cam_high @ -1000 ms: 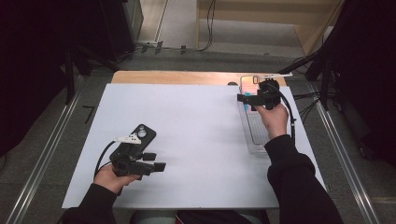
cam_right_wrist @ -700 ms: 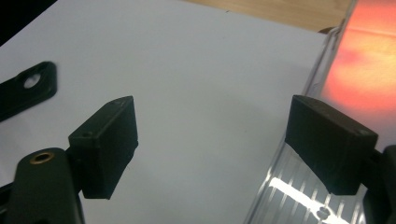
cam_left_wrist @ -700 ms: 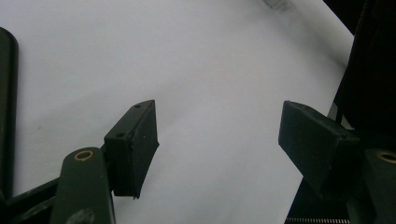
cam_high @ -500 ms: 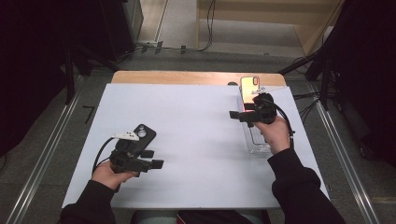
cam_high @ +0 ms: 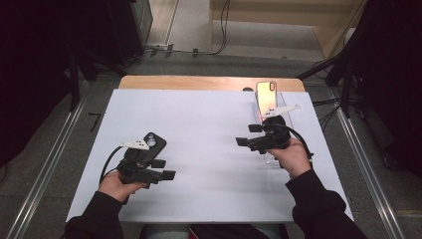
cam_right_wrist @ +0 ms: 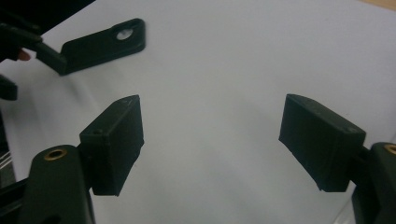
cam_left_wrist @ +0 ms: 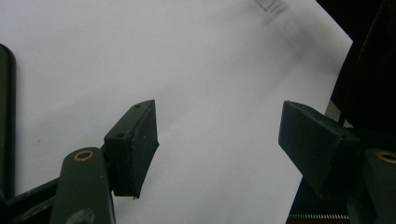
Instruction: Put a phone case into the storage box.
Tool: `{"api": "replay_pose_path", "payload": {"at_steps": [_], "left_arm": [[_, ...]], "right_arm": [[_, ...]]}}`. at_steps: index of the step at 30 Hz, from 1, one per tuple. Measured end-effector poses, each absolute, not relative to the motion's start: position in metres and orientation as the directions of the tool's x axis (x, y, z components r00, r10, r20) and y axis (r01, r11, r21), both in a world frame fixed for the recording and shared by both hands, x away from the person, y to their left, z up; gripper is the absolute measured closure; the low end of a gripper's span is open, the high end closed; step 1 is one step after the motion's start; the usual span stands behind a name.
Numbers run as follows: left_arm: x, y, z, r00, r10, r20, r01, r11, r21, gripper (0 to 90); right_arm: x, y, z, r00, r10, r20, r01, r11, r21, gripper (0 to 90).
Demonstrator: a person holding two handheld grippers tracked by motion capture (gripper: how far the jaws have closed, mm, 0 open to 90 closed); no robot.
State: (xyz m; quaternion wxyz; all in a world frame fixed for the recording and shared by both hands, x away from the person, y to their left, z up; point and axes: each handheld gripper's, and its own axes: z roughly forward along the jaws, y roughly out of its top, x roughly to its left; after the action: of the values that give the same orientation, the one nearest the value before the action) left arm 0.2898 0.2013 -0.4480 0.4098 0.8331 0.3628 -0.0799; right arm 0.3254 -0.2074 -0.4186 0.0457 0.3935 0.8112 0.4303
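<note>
A black phone case [cam_high: 152,141] with a round camera hole lies flat on the white table [cam_high: 209,124], just beyond my left gripper [cam_high: 164,169]. That gripper is open over bare table [cam_left_wrist: 217,140], with the case's edge [cam_left_wrist: 6,116] at its left. A phone [cam_high: 266,96] with a shiny orange-pink back leans in a clear holder [cam_high: 286,102] at the far right. My right gripper [cam_high: 248,135] hovers open just in front of the holder and points left, with nothing between its jaws [cam_right_wrist: 210,140]. The right gripper view has the case [cam_right_wrist: 100,44] at upper left.
The white sheet covers a wooden table whose bare strip [cam_high: 199,82] shows at the back. Metal rails [cam_high: 45,169] run along the floor on both sides. Cables [cam_high: 219,47] lie on the floor beyond the table.
My right gripper has drawn back from the phone and holder, toward the person and a little left. The left gripper has barely shifted.
</note>
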Motion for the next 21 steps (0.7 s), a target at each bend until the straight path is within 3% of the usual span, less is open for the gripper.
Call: {"api": "replay_pose_path", "payload": {"at_steps": [21], "left_arm": [[0.288,0.201,-0.448,0.729,0.536,-0.425,0.662,-0.394,0.638,28.6]], "right_arm": [[0.267,-0.22,-0.45,-0.751,0.614,0.242,0.565,0.407,0.718,20.1]]}}
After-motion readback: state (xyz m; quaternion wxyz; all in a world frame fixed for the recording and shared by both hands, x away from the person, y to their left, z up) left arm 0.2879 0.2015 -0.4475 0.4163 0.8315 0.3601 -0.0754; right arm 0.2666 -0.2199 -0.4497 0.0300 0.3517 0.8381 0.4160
